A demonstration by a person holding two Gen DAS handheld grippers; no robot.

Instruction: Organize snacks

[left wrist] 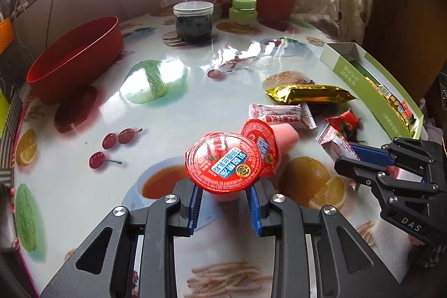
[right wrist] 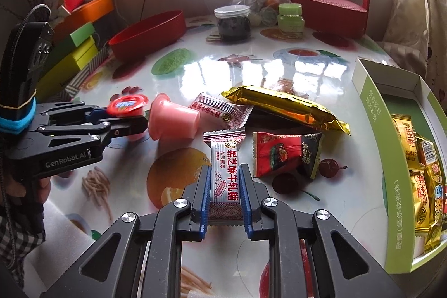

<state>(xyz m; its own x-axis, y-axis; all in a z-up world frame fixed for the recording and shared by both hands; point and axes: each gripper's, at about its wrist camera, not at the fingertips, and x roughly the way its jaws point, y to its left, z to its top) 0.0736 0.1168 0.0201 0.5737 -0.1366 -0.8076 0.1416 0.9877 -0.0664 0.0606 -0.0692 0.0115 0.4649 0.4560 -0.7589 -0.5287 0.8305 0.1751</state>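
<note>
Red-lidded jelly cup [left wrist: 223, 166] sits squeezed in my left gripper [left wrist: 223, 203]; my right gripper [right wrist: 225, 197] pinches a white candy bar [right wrist: 225, 183] (green box [right wrist: 374, 113] waits at three o'clock).

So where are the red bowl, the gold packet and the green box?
red bowl [left wrist: 75, 57], left wrist view, on its outer wall.
gold packet [right wrist: 282, 105], right wrist view, mid-wrapper.
green box [right wrist: 377, 113], right wrist view, on its side wall.
</note>
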